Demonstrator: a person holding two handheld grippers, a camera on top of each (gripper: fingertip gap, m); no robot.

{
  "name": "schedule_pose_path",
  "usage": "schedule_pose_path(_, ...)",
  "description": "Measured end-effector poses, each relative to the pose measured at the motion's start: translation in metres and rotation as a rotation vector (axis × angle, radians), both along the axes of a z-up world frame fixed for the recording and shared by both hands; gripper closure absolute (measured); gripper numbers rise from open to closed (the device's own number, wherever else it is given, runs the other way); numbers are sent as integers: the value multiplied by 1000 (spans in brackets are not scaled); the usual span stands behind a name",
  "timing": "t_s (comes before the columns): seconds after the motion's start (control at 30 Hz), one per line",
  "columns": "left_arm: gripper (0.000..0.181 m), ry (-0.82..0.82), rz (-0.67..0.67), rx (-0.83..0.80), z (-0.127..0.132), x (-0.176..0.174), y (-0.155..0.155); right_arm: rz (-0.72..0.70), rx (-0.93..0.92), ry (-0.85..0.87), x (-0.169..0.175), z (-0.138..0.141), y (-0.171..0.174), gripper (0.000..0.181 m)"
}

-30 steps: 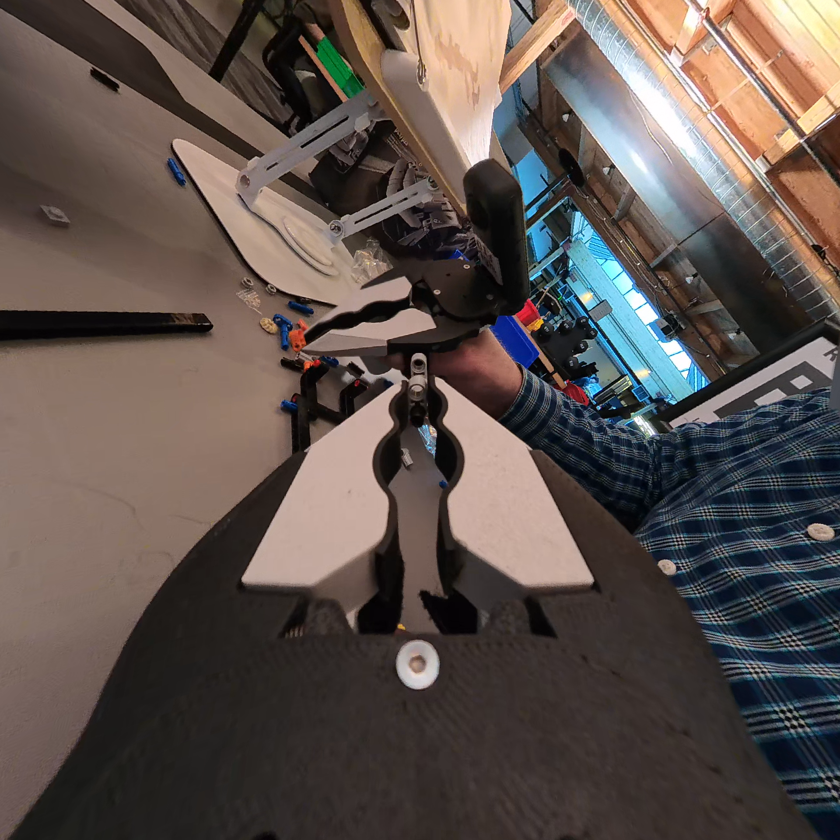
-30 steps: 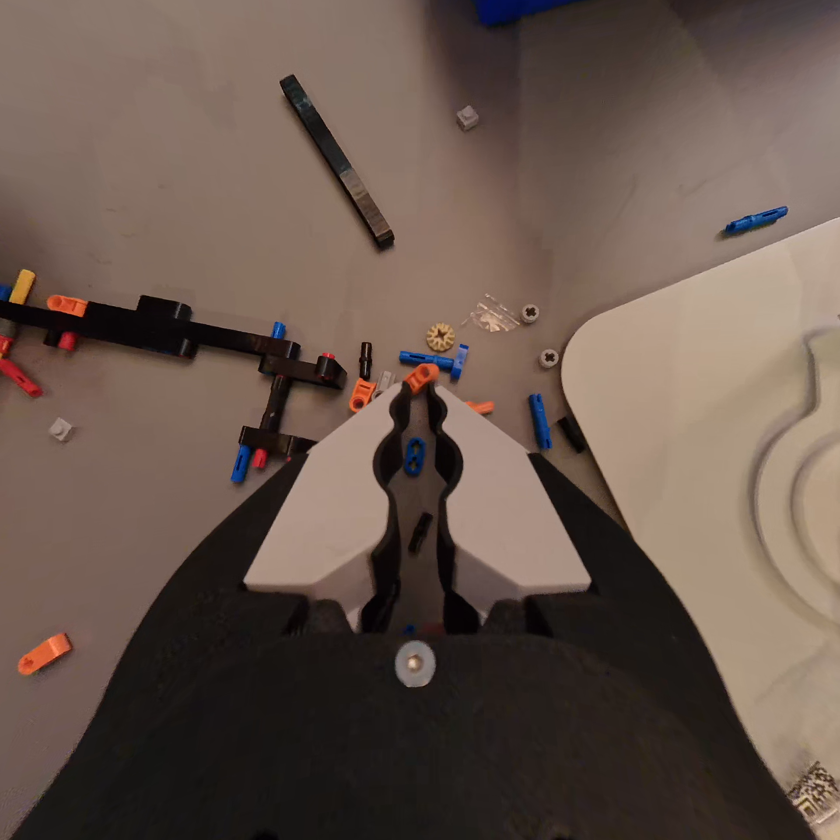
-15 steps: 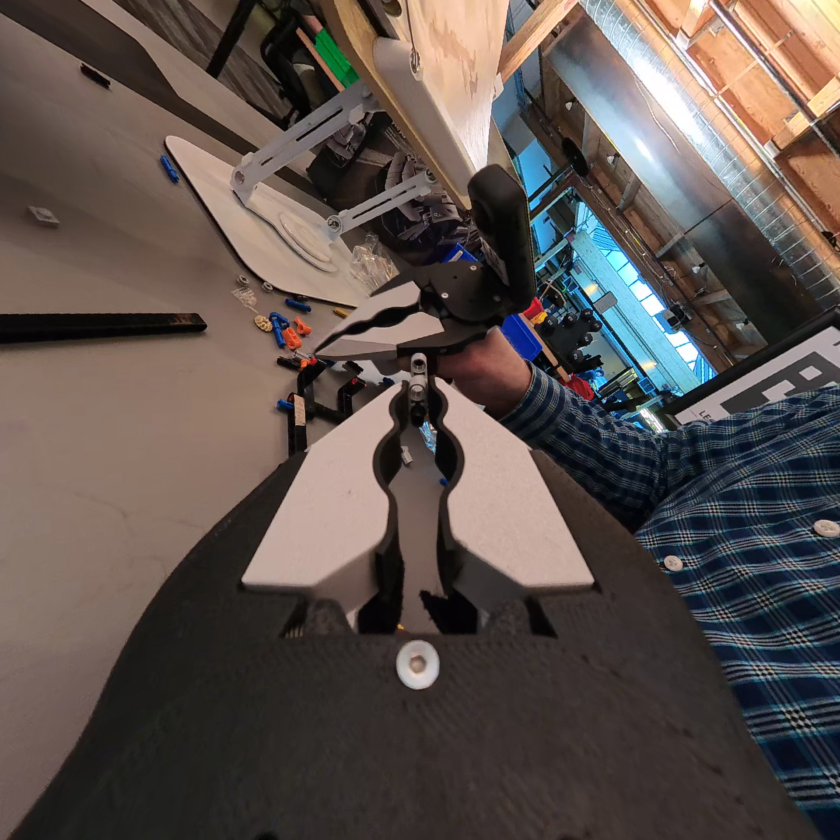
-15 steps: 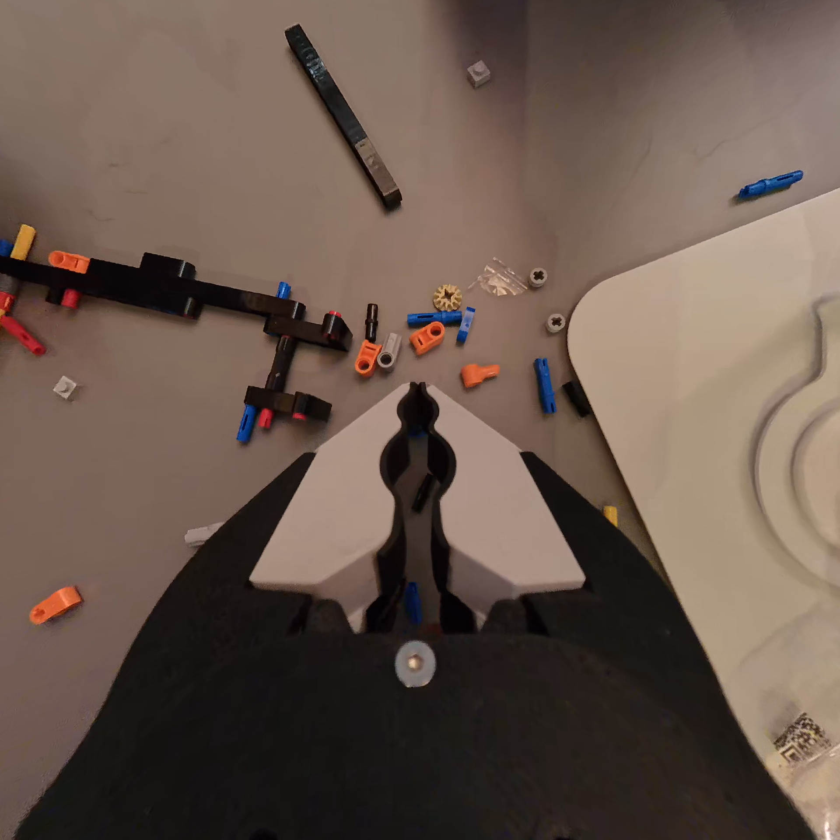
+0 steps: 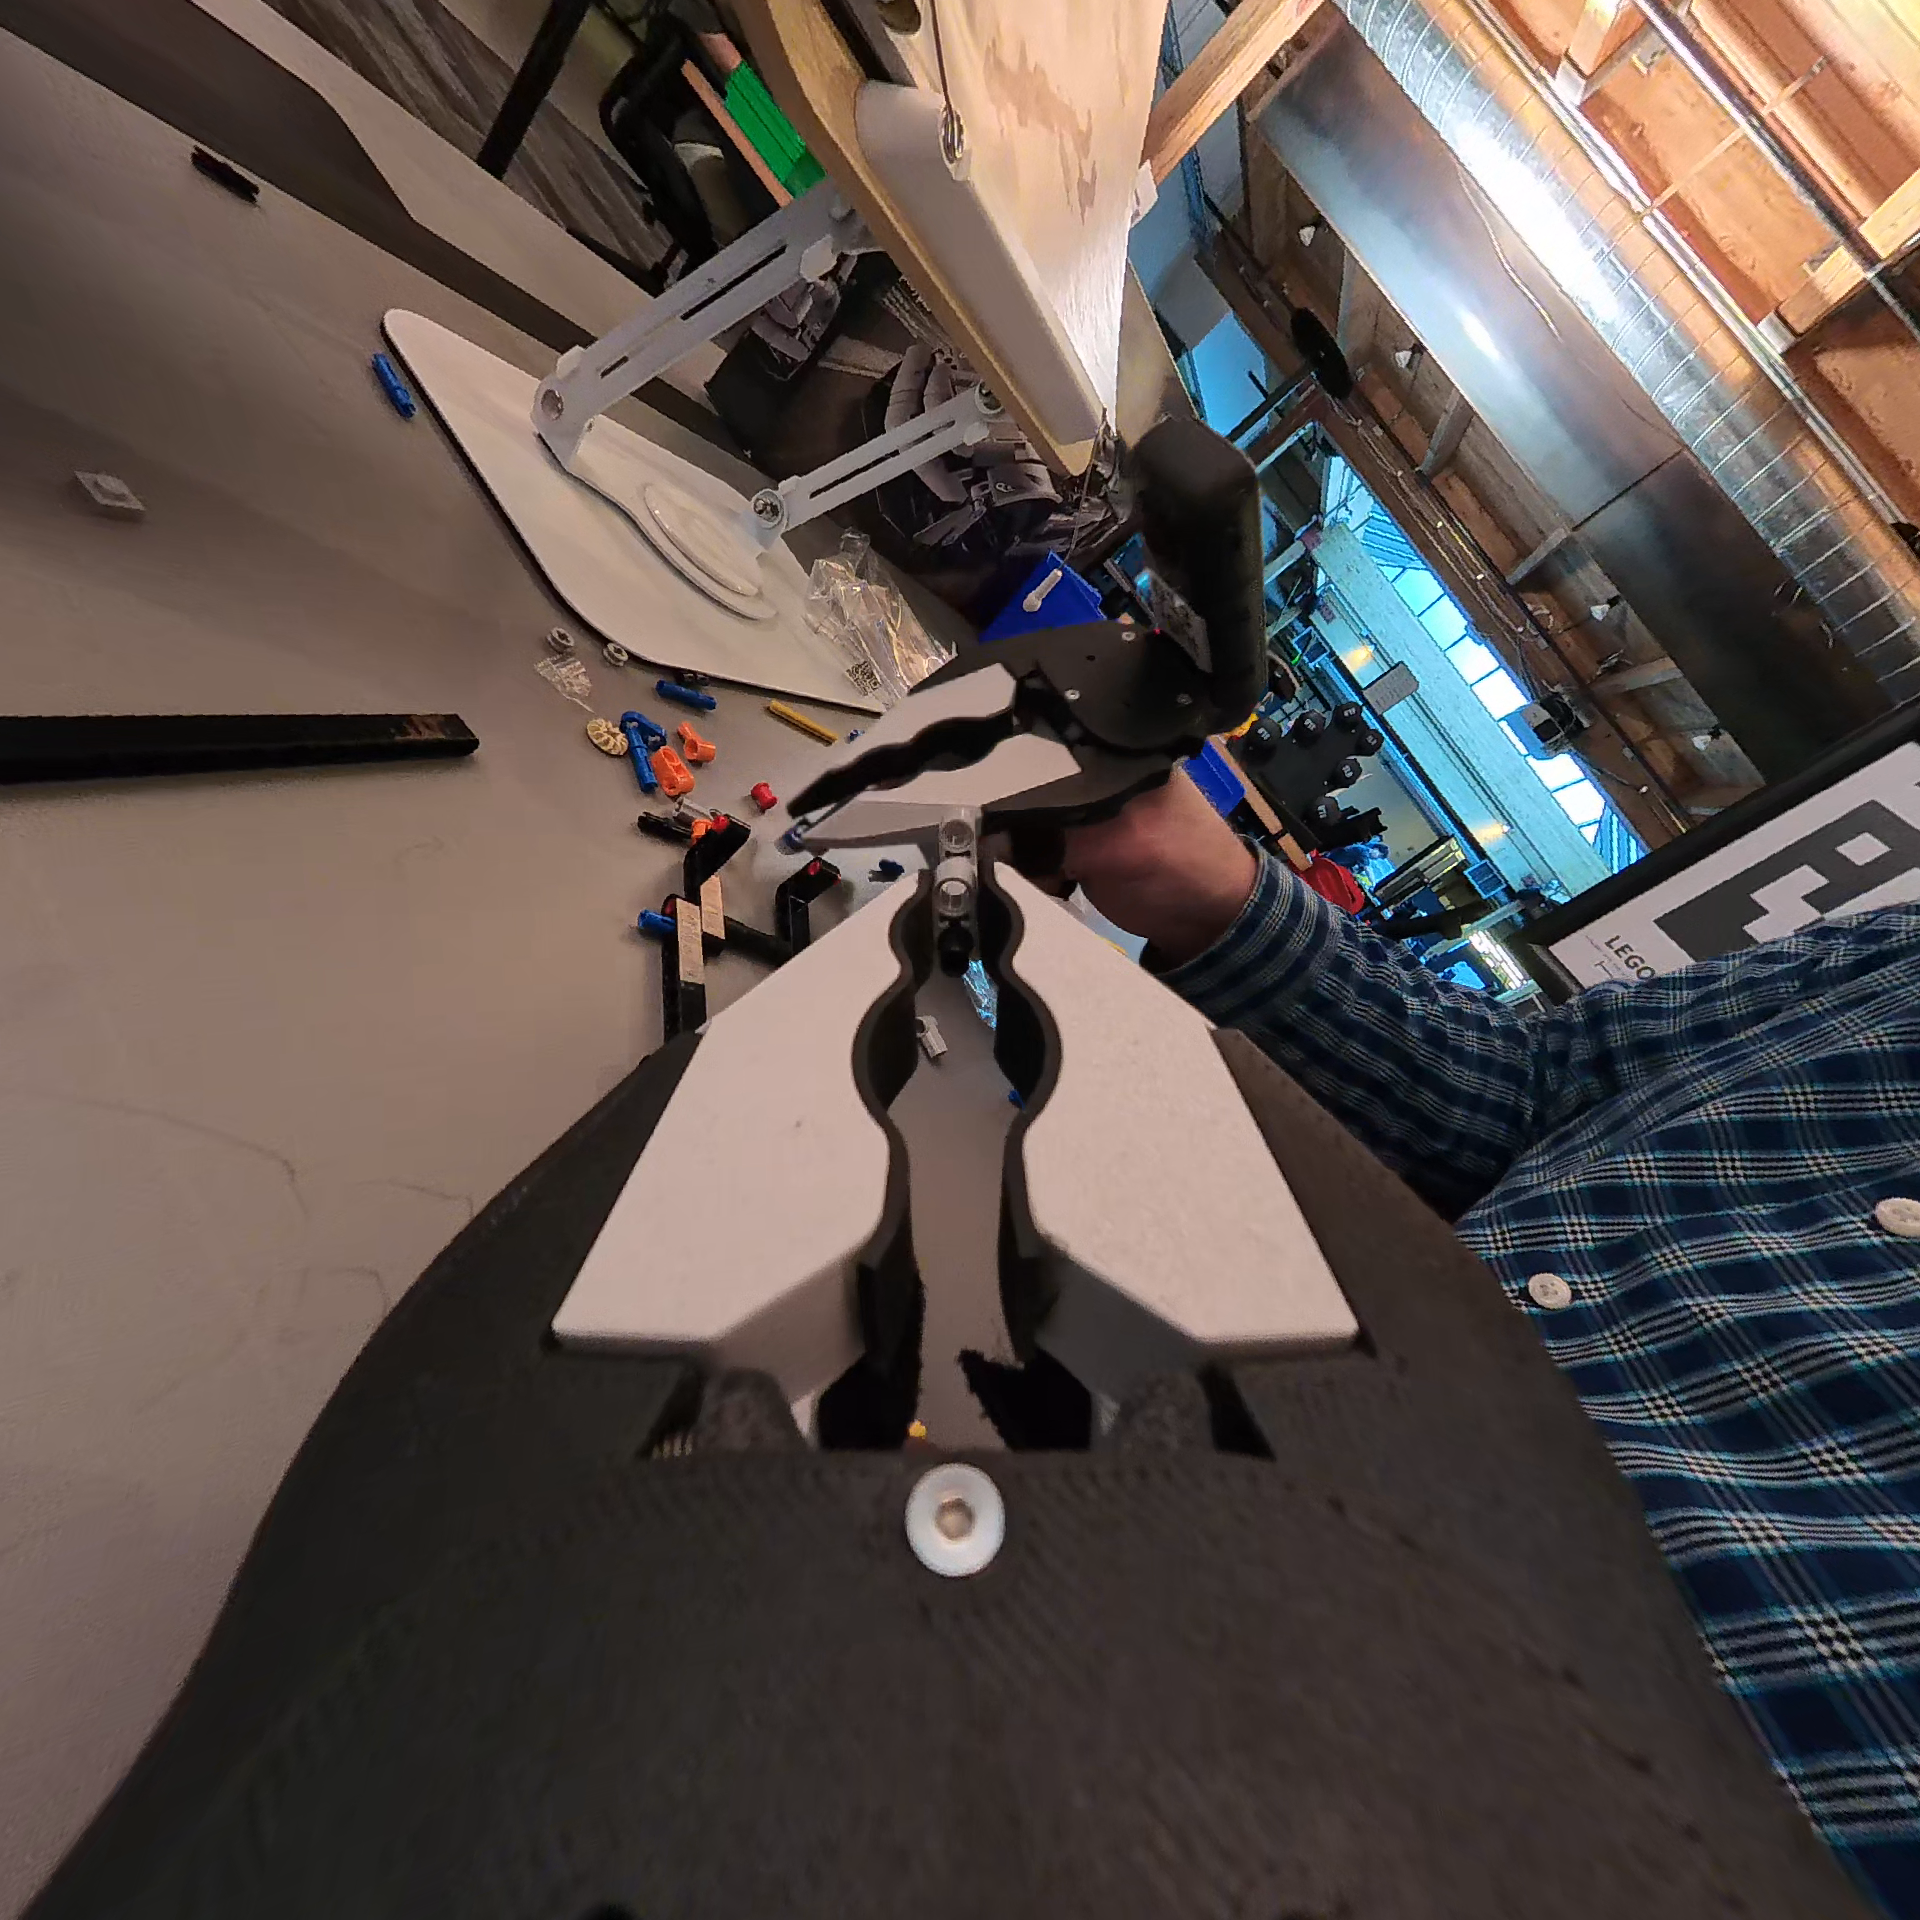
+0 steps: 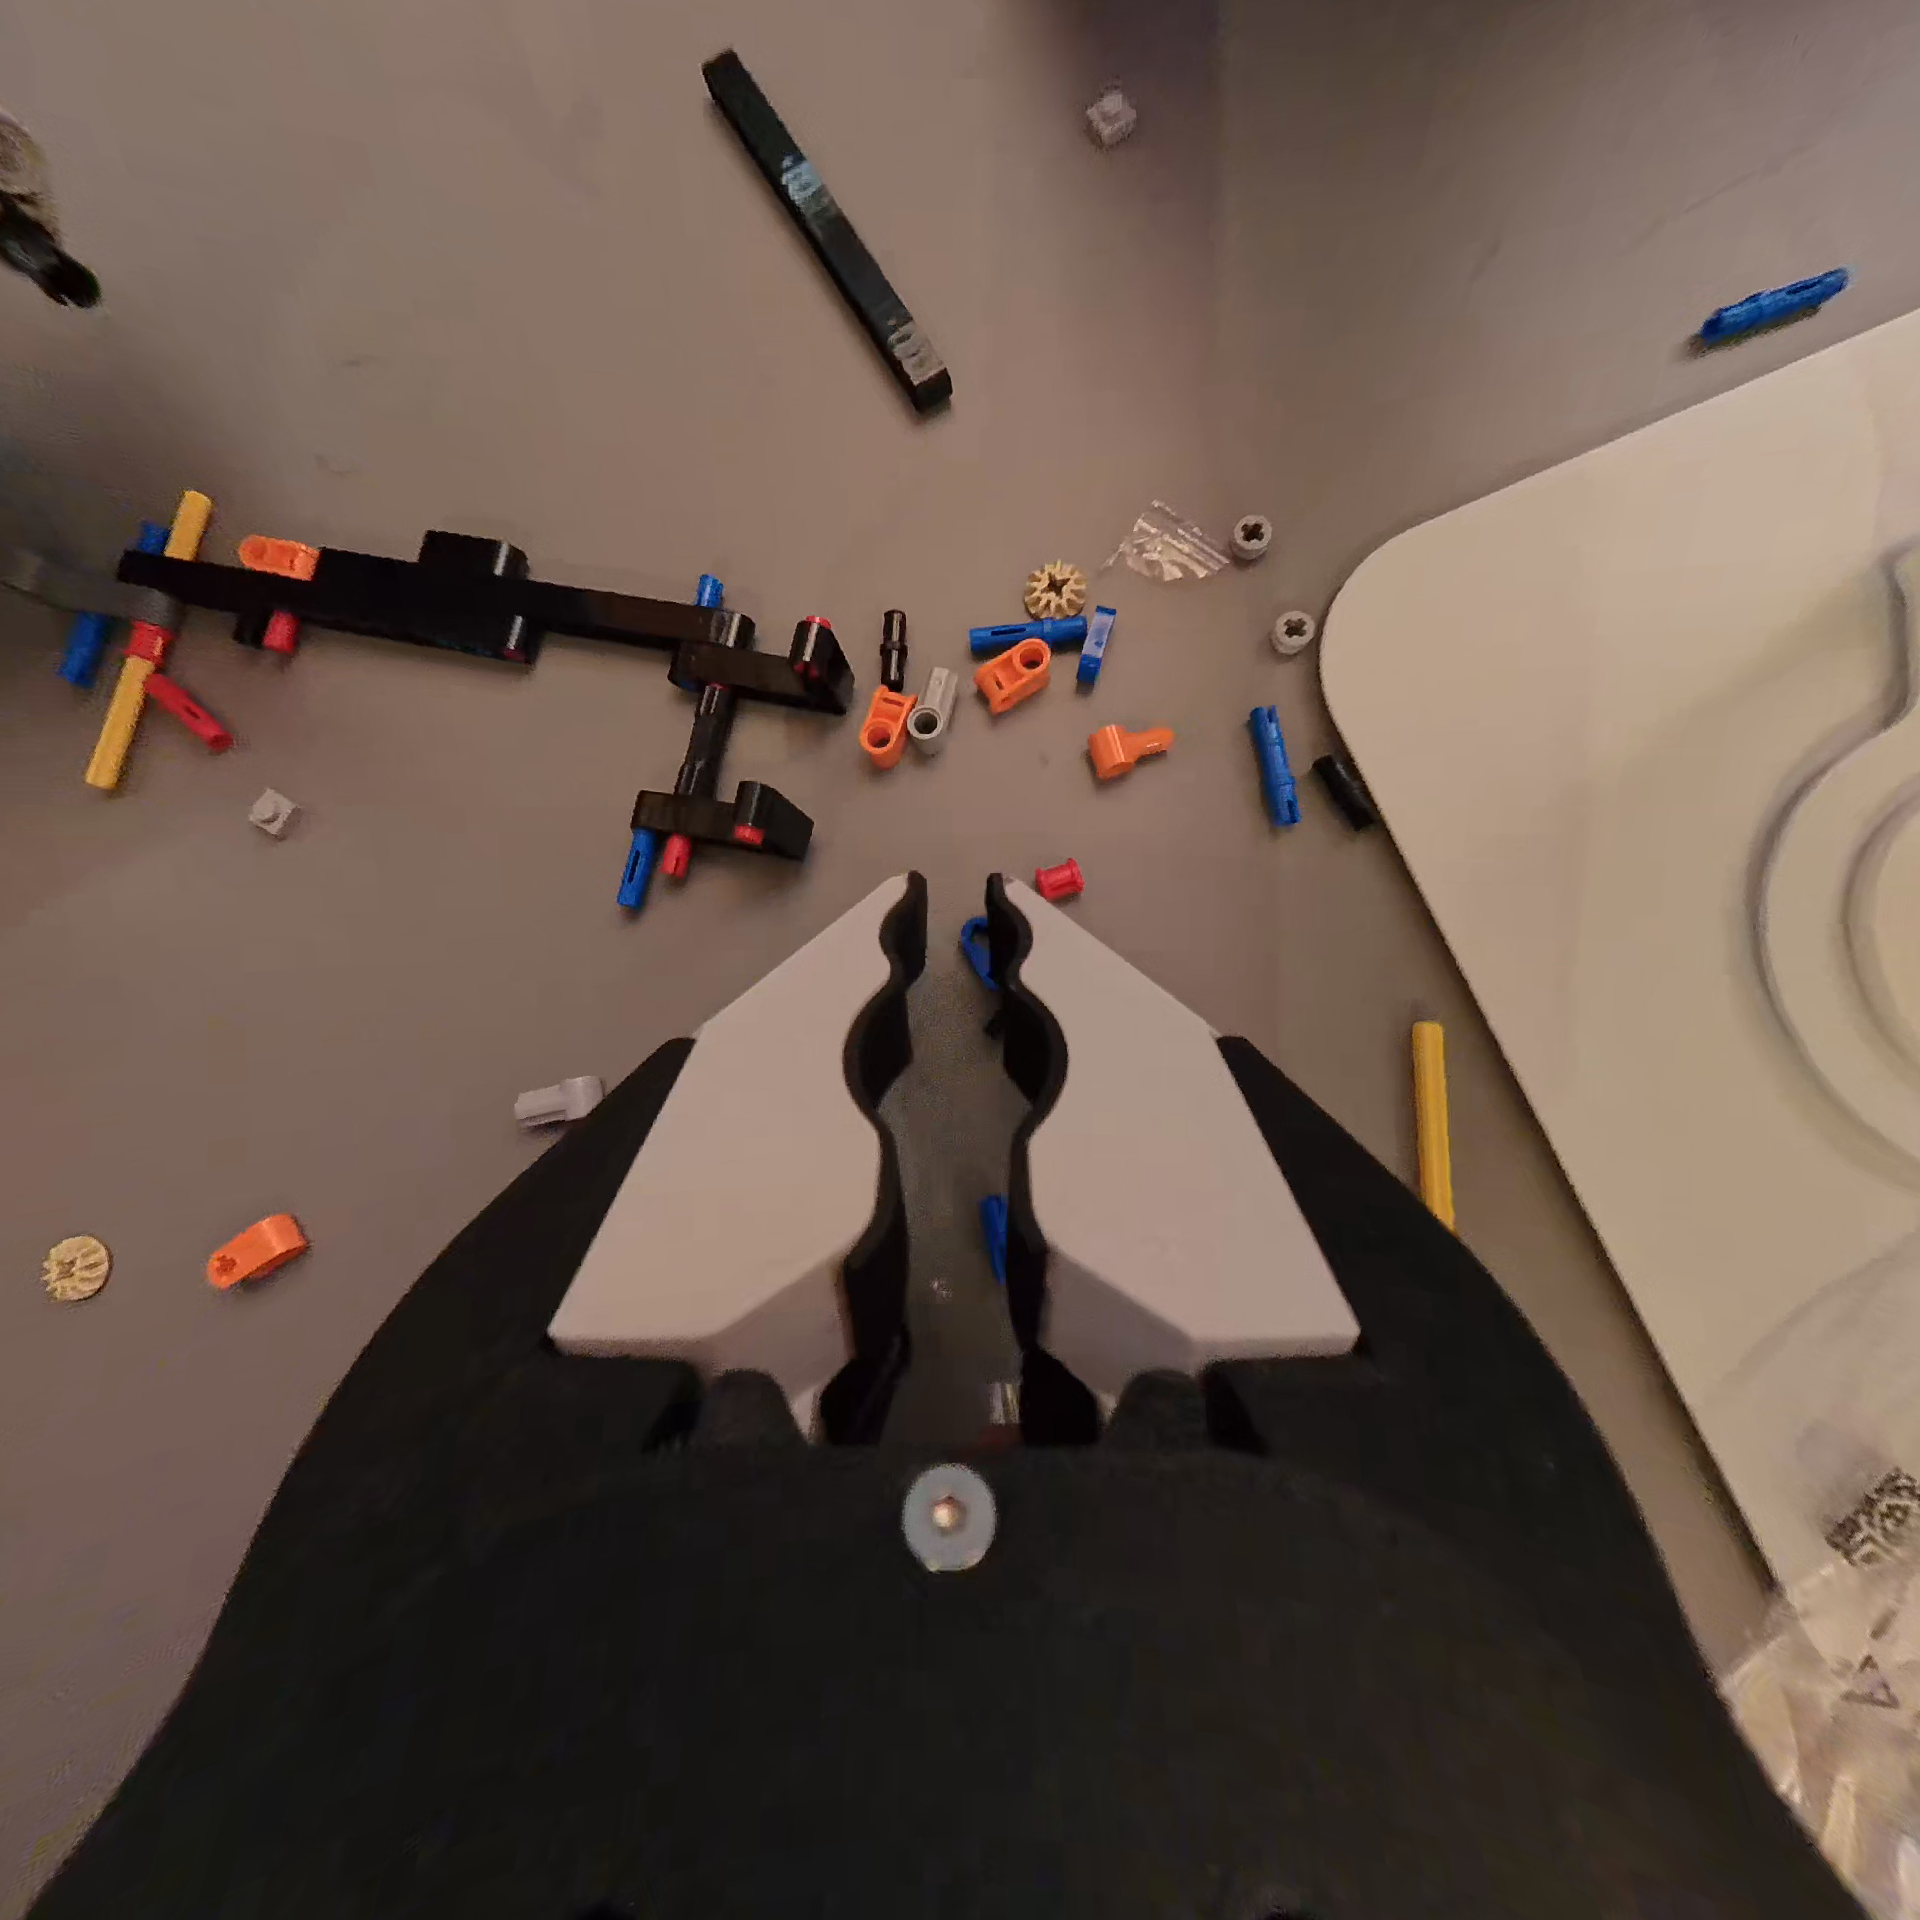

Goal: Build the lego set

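My left gripper (image 5: 956,883) is shut on a small grey connector (image 5: 957,837) with a black pin and holds it above the table. My right gripper (image 6: 954,888) is raised over the grey table, its jaws a little apart. A small blue piece (image 6: 971,940) sits against the inner side of its right finger, clear of the left finger. The right gripper also shows in the left wrist view (image 5: 805,821), just beyond the left gripper's tips. The black beam assembly (image 6: 468,603) with red, blue and yellow pins lies to the left of the right gripper.
Loose parts lie ahead of the right gripper: orange connectors (image 6: 1013,675), blue pins (image 6: 1273,764), a red bush (image 6: 1060,881), a yellow axle (image 6: 1431,1122). A long black beam (image 6: 831,239) lies farther off. A white stand base (image 6: 1610,727) fills the right. A plaid sleeve (image 5: 1455,1060) holds the right gripper. Left tips to right tips: about 15 cm.
The right gripper pulled back and up from the loose parts, closed around the blue piece, and now stands slightly open. The left gripper has kept still with its grey connector.
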State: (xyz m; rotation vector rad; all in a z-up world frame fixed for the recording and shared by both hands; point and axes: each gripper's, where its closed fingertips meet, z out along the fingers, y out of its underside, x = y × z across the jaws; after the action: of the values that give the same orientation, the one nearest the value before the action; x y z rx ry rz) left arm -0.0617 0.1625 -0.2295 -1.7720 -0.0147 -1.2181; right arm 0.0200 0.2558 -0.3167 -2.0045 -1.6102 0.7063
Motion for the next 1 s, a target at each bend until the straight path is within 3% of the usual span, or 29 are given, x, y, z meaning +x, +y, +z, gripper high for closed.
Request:
schedule_pose_path(0.03,176,-2,2,1,1,-1,0,-8,4,8,1,3,2,170)
schedule_pose_path(0.27,177,-1,9,2,1,-3,0,-120,44,7,13,5,26,167)
schedule_pose_path(0.63,176,-4,16,3,1,-7,0,-180,61,-5,-24,-3,34,154)
schedule_pose_path(0.77,176,-11,17,3,2,-8,0,-191,110,-48,-27,-9,39,166)
schedule_pose_path(1.0,176,-32,11,7,3,-8,0,-141,127,-44,-24,-8,33,168)
